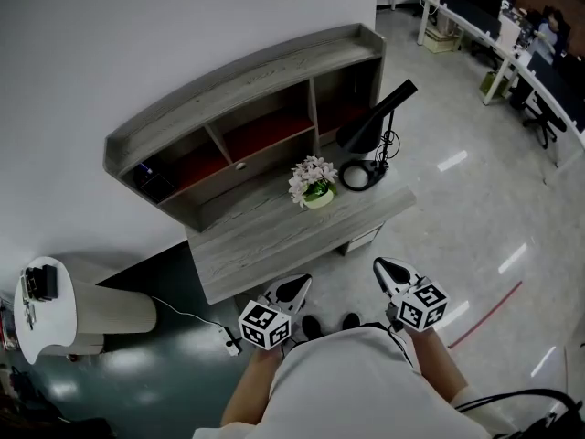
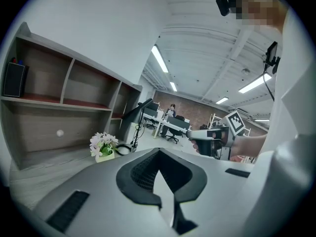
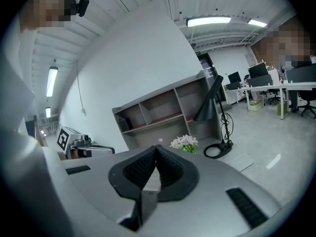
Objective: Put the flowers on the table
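1. At the far left of the head view, a small white stand [image 1: 47,311] is cut off by the frame edge. The dark items on it are too small to identify.
2. A grey wood desk [image 1: 265,240] stands against a white wall, with a shelf unit [image 1: 228,108] of open compartments along its back. A dark box sits in the leftmost compartment, but what it is cannot be made out.
3. The flowers [image 1: 313,179] stand upright on the desk top, in front of the shelf unit and right of the middle. They are a small bunch of pale pink-white blossoms over green leaves, in a low, light green pot. They also appear small in the left gripper view [image 2: 103,144] and the right gripper view [image 3: 184,142]. Both grippers are well apart from them.
4. Just right of the flowers, a black lamp [image 1: 375,122] leans on the desk, its ring-shaped base near the pot. Its cord is a tangle too fine to follow.
5. The left gripper [image 1: 300,283] is held in front of the desk's near edge. Its own view [image 2: 159,151] shows the jaws pressed together with nothing between them.
6. The right gripper [image 1: 382,268] is held beside it, also in front of the desk. Its jaws [image 3: 157,147] likewise meet at the tips, empty.
7. The person's white shirt [image 1: 352,382] hides the floor at the bottom of the head view.
8. At the far right, office desks [image 1: 498,26] and chairs are small and cut off by the frame.
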`<state>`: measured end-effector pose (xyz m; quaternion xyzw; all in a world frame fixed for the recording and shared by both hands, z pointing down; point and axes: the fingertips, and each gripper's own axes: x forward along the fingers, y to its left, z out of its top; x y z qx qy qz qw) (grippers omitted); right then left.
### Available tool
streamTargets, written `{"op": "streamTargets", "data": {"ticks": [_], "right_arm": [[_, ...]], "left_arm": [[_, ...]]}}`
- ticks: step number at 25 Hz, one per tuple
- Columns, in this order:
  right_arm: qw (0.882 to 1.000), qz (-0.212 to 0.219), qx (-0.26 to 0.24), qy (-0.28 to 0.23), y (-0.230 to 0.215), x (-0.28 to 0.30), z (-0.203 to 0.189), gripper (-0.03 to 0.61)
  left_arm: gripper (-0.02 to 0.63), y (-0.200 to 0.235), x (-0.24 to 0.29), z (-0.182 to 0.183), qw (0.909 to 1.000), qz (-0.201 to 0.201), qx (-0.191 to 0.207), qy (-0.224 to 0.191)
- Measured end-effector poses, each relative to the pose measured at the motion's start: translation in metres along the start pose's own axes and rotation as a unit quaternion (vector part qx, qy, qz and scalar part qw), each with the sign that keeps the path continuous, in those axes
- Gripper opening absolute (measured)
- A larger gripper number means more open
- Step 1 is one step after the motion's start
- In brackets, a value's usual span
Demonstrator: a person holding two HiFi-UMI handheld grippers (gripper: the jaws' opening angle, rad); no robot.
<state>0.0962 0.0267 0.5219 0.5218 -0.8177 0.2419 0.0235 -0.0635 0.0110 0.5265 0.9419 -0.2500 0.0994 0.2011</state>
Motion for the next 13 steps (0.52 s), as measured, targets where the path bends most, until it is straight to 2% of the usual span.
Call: {"op": "streamTargets", "data": {"ticks": [13], "right_arm": [[1.000, -0.009, 0.004, -0.010, 0.008, 0.015, 0.011, 0.018]], "left_arm": [[0.009, 0.026, -0.002, 0.002, 1.0000, -0.004, 0.000, 0.006]]}}
